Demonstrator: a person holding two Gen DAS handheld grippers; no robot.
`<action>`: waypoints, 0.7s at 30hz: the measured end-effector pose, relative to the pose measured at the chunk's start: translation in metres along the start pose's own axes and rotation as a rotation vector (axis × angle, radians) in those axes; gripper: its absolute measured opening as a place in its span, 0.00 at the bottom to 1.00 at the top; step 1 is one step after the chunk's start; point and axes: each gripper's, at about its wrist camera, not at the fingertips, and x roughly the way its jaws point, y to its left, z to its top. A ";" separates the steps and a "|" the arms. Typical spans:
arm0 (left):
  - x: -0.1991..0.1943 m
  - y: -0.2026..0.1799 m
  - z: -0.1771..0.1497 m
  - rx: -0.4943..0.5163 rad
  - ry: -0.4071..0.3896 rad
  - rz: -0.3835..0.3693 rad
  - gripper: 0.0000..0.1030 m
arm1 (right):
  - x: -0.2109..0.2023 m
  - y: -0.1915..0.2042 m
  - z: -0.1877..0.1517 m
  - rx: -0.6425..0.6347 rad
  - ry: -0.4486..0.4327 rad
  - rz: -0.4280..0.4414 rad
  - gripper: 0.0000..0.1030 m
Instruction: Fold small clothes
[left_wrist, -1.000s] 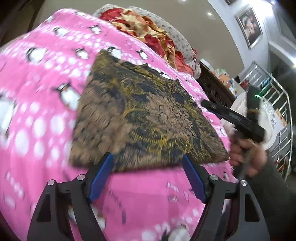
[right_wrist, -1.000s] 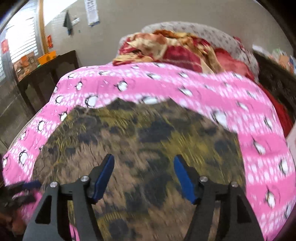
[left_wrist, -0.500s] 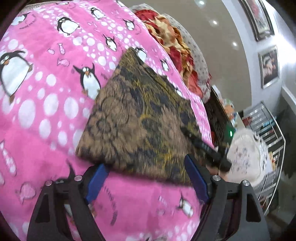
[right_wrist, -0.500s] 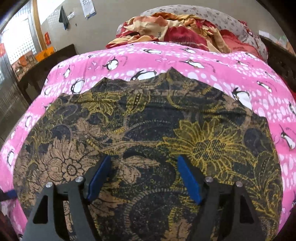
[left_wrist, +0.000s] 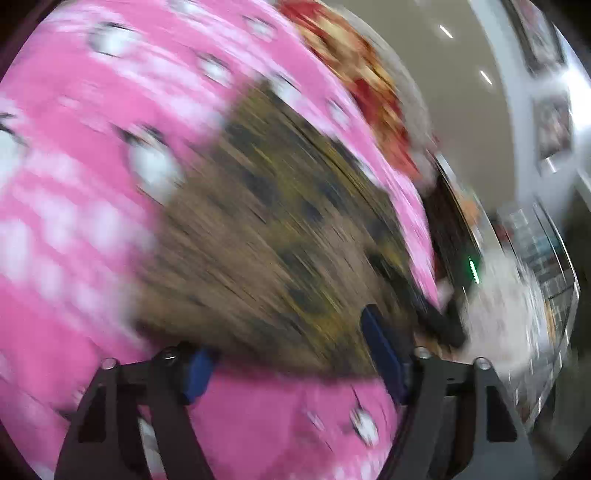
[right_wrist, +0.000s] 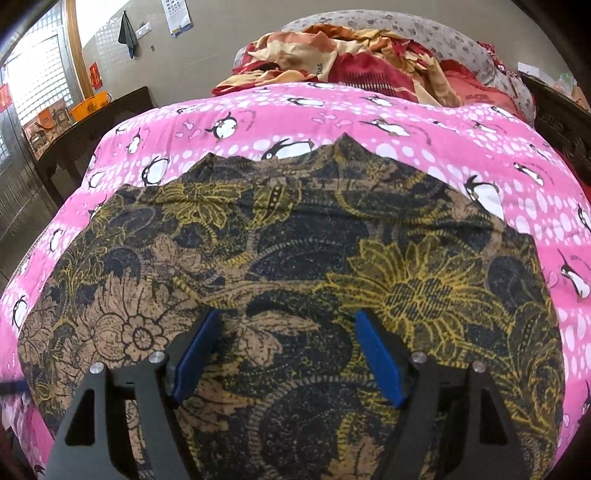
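The right tongs (right_wrist: 286, 352) stand wide with nothing between the blue pads (right_wrist: 376, 356), low over the near part of the cloth (right_wrist: 295, 258), whether touching it or just above I cannot tell. The left tongs (left_wrist: 290, 356) are also wide and empty, at the cloth's (left_wrist: 258, 240) near edge, though that view is badly smeared and contact cannot be judged. The cloth, brown and black with yellow flowers, lies spread flat on the pink penguin blanket (right_wrist: 406, 122) that covers the bed, its far edge ending in two small peaks. It looks thin, light and limp: shallow creases run across it and it follows the swell of the bed, so it should drape from any pinch and keep no shape of its own. The weave seems matte, not slick, so the pads ought to bite well; the risk is pinching the blanket along with it, since both are soft. Best hold, I judge, is at an edge or corner, one in each tongs, so a fold can be carried across evenly. Beyond lies a red and tan heap (right_wrist: 332, 55), where small letters, perhaps "D&G", show but too small to be sure; a wall sheet (right_wrist: 176, 16) and red tags (right_wrist: 95, 74) cannot be read
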 end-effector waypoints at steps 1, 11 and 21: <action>-0.006 0.010 0.007 -0.052 -0.041 0.009 0.50 | 0.000 0.000 0.000 0.000 0.000 0.000 0.77; -0.004 0.015 0.017 -0.079 -0.023 -0.103 0.50 | 0.000 0.000 0.000 0.000 0.000 0.000 0.77; -0.004 0.022 0.006 -0.093 -0.069 0.059 0.00 | 0.000 0.001 0.000 -0.009 0.008 -0.012 0.79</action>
